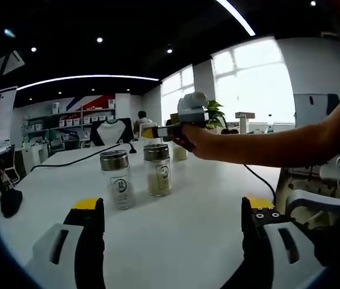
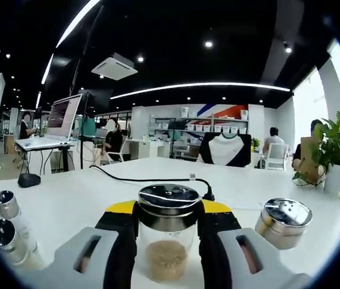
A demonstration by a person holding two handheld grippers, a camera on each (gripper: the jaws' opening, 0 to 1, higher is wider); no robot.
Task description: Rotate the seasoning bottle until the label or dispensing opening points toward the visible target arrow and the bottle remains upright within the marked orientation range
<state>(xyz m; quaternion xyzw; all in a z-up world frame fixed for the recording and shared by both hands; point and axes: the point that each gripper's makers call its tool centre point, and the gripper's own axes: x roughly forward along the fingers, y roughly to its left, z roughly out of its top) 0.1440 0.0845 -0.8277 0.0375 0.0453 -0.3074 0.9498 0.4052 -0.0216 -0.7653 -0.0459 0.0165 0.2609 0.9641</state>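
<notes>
Right fingers [image 2: 168,241] seemingly tight around seasoning bottle [image 2: 168,238].

A white table [image 2: 85,198] carries a black cable [image 2: 151,179] running across its far half. A potted green plant [image 2: 337,147] stands at the table's right end in the right gripper view. A laptop [image 2: 61,120] sits open on a separate desk to the left, with a black object [image 2: 28,179] near the table edge below it. Shelving with white boxes [image 2: 209,127] lines the far wall. Seated people [image 2: 113,141] occupy the background. Bright windows [image 1: 254,81] appear in the left gripper view, with a white office chair [image 1: 314,201] beside the table.
</notes>
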